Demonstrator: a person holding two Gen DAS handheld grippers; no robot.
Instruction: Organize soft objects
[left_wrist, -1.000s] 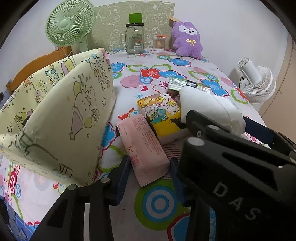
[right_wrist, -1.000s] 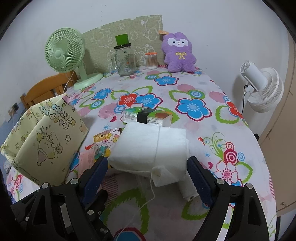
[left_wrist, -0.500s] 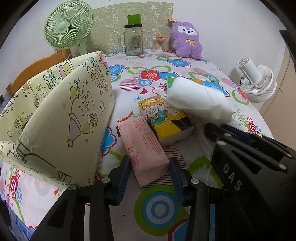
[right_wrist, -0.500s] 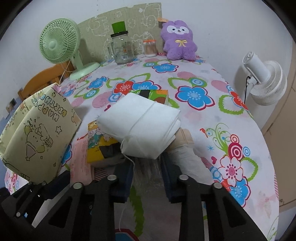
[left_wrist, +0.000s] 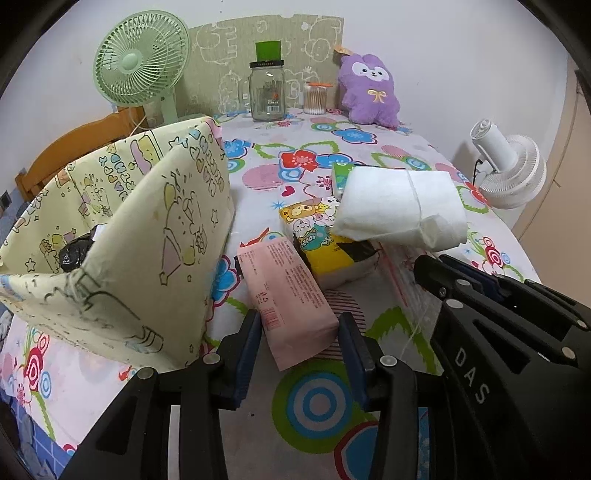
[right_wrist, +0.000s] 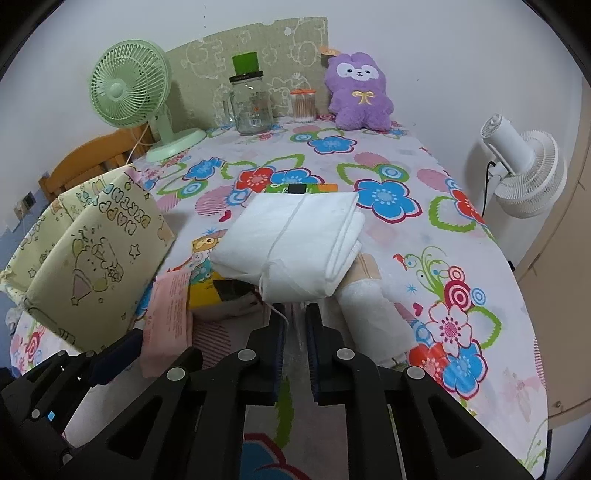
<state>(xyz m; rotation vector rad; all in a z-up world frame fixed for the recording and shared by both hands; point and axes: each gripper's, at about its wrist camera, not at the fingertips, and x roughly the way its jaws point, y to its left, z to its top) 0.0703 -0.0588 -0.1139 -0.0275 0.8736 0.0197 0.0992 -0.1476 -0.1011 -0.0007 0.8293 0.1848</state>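
right wrist view: right gripper (right_wrist: 294, 325) has just been closing, now pinching the white bundle (right_wrist: 295, 240), raised over the table (right_wrist: 388, 162)
left gripper (left_wrist: 300, 339): clamped on pink pack (left_wrist: 288, 291)
step: pickup
next: carry both to yellow bag (left_wrist: 122, 236)

Even, bright indoor light, soft shadows, sharp focus, strong fisheye bending, dark vignetted corners

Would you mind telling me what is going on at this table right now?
A person is sorting soft packs with two handheld claws. The left claw is shut on a pink tissue pack lying beside the open yellow gift bag. The right claw has just closed on the clear wrapper of a white folded cloth bundle, lifted above a yellow cartoon tissue pack.
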